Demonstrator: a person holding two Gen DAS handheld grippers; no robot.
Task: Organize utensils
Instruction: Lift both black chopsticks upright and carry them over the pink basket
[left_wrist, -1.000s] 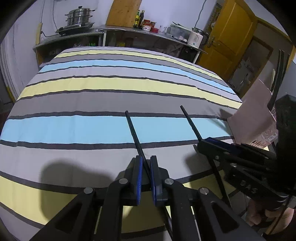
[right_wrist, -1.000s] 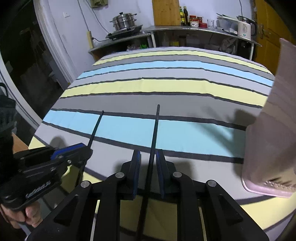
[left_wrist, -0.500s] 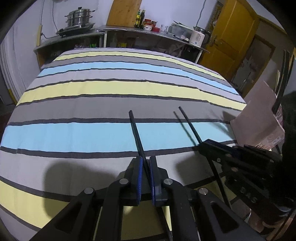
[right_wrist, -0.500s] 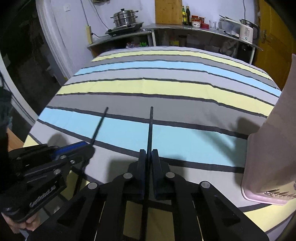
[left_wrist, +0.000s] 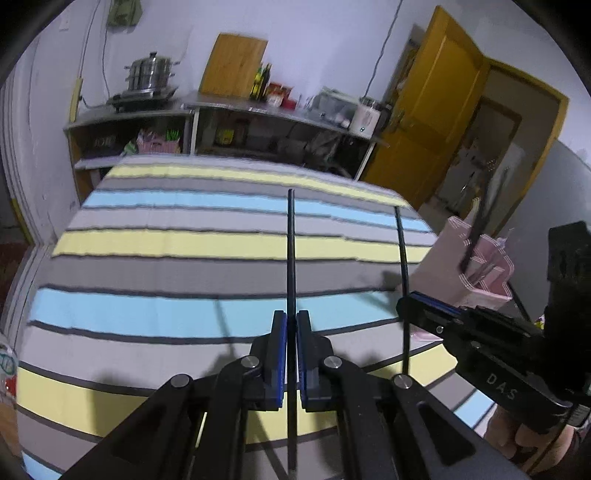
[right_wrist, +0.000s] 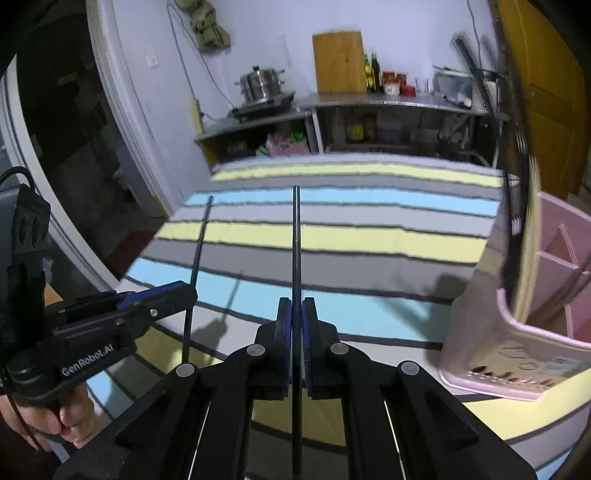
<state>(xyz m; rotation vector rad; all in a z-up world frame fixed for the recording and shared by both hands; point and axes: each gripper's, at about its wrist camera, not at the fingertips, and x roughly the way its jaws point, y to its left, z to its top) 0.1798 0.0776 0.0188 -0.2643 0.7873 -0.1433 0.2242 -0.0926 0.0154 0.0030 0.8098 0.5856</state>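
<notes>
Left gripper (left_wrist: 290, 325) and right gripper (right_wrist: 296, 314) jaws each clamp one black chopstick (left_wrist: 290, 251), near the pink holder (right_wrist: 517, 325) at the worktop's right edge.

Striped tablecloth (left_wrist: 166, 269): woven cloth, matt; chopstick (left_wrist: 291, 251): dark, smooth, slight sheen; pink holder (right_wrist: 517, 325): smooth plastic; steamer pot (right_wrist: 261, 84): polished metal; door (left_wrist: 424, 122): glossy wood.

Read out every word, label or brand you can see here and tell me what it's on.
"DAS" – on the right gripper body, left wrist view.
"GenRobot.AI" – on the left gripper body, right wrist view.
Print on the pink utensil holder and the shelf bottles: too blurred to read.
</notes>
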